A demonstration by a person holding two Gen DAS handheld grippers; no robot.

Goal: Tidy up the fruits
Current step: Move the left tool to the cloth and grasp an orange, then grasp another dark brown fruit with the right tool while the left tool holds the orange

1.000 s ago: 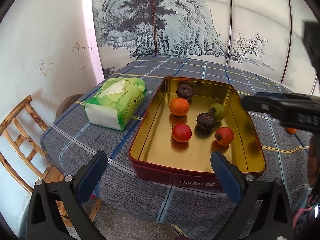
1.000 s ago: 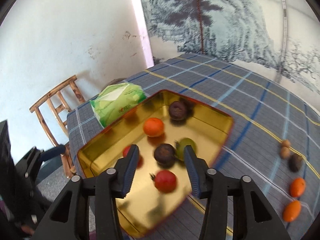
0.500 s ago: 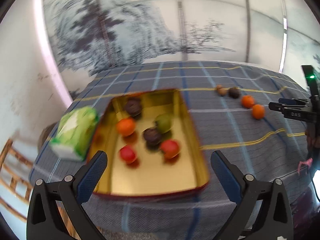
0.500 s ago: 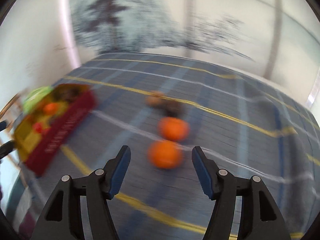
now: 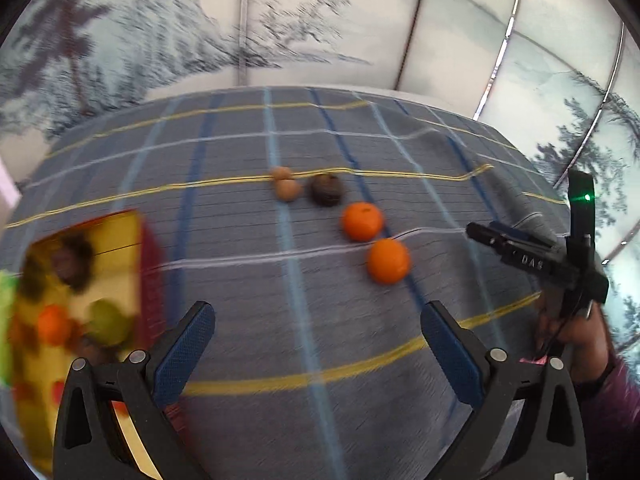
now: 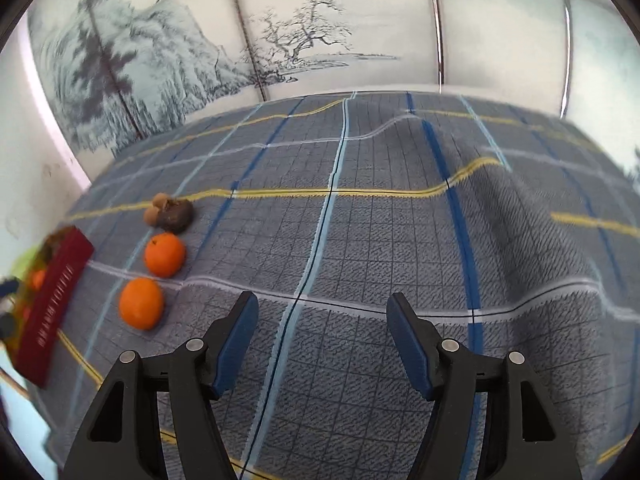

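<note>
Fruits blurred inside gold tin, oranges on cloth — left gripper, right gripper agape, empty

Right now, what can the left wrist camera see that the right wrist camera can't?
Only the left wrist view shows the right gripper from outside, with its green light, and a green fruit in the tin. Only the right wrist view shows white lettering on the tin's red side. Both show two oranges, a dark fruit, two small brown ones and the checked cloth.
</note>
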